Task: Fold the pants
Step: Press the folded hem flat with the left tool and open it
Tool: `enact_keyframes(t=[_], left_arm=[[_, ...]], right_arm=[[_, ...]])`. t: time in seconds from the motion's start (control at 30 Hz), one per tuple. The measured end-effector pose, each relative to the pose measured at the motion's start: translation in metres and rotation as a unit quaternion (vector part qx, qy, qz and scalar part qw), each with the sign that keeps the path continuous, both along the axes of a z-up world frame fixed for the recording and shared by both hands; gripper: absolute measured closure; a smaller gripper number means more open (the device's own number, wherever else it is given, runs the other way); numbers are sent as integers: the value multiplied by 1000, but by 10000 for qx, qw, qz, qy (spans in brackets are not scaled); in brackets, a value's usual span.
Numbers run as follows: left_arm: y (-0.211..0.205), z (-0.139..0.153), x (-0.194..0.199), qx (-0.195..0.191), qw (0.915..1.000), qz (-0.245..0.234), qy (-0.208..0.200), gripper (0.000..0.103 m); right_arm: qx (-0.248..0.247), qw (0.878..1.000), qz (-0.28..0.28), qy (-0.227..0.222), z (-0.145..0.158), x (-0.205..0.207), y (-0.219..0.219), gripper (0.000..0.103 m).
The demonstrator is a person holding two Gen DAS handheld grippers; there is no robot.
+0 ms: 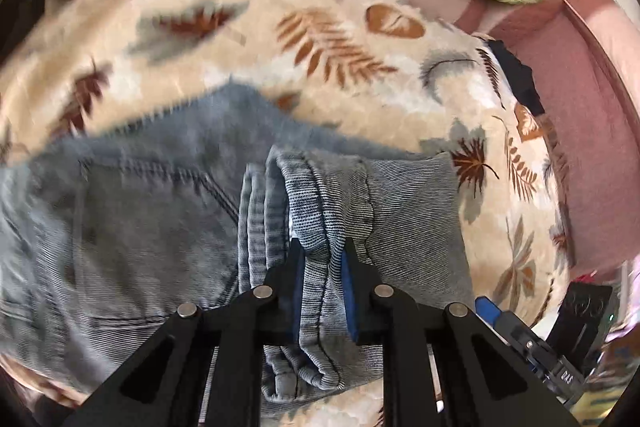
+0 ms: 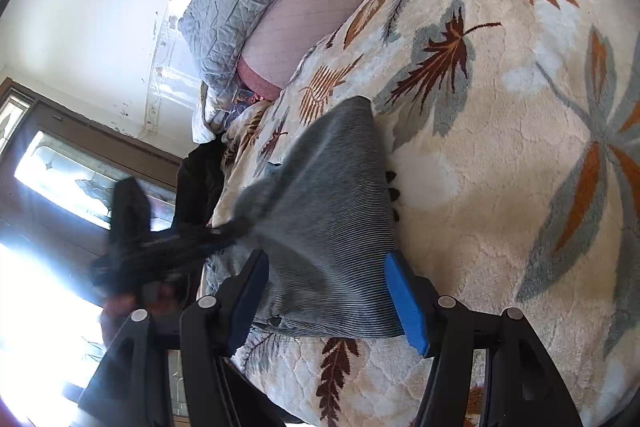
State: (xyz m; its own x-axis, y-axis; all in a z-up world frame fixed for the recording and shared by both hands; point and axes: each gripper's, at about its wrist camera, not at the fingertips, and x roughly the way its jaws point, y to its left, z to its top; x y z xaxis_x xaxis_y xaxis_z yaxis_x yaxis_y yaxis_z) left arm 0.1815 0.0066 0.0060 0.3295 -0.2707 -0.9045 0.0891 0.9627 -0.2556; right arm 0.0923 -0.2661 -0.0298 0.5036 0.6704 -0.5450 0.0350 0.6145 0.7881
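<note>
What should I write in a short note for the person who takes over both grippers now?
Left gripper: shut on a bunched fold of the jeans, near the leg hems.
Right gripper: open, jaws on each side of the cloth, not pressing it.
The jeans lie on the leaf-pattern blanket on the bed.
Done: the legs seem doubled over already.
Left: probably carry the held end across, flatten, let go.
</note>
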Motion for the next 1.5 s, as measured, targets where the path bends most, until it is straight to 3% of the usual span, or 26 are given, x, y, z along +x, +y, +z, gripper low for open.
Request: enact_keyframes(t=[0.07,0.1,0.13,0.2,0.27,0.33,0.37,0.43,0.5,0.6,0.7,1.07,1.1,1.13,1.17,1.33,1.5], left_arm=[[-13,2,-1,355,9983,-259,-379,81],[-19,-8,2,538,9973,-386,-304,80],[-17,-26,10,665,9969,-395,127,80],[-7,-56,16,444,9962,-197,719,80],[0,-53,15,300,9972,-91,679,79],[5,-38,11,439,9976,111,529,67],[6,-26,8,470,9985,131,259,65],[11,-3,-4,259,9994,83,-225,62],[18,5,-17,-80,9996,53,-282,50],[25,-7,-36,-644,9978,-129,123,49],[29,-19,-51,-951,9948,-20,372,50],[23,-25,-58,-950,9943,26,477,50],[22,-26,-59,-813,9953,78,528,61],[20,-26,-58,-721,9958,123,543,80],[19,-25,-58,-623,9965,96,549,84],[24,-31,-62,-456,9962,265,700,97],[14,-2,-92,-59,9997,214,94,99]], right_arm=[[-156,9998,85,-72,4,0,6,39],[-268,9994,152,-125,6,0,10,39],[-384,9988,229,-173,9,0,15,39],[-620,9974,295,-228,12,-2,19,39],[-779,9964,258,-212,13,-2,19,39],[-824,9962,216,-182,14,-1,18,39],[-862,9957,236,-230,17,0,19,39],[-976,9940,320,-368,23,-1,26,39],[-1146,9919,426,-359,21,0,32,39],[-1239,9907,474,-287,15,-1,35,39],[-1095,9928,420,-243,12,-1,31,39],[-965,9944,381,-189,9,-2,30,39],[-952,9946,379,-187,9,-2,29,39],[-937,9947,377,-193,9,-2,29,39],[-919,9949,373,-192,9,-2,28,39],[-891,9951,376,-213,10,-2,28,39],[-873,9954,345,-209,10,-3,27,39]])
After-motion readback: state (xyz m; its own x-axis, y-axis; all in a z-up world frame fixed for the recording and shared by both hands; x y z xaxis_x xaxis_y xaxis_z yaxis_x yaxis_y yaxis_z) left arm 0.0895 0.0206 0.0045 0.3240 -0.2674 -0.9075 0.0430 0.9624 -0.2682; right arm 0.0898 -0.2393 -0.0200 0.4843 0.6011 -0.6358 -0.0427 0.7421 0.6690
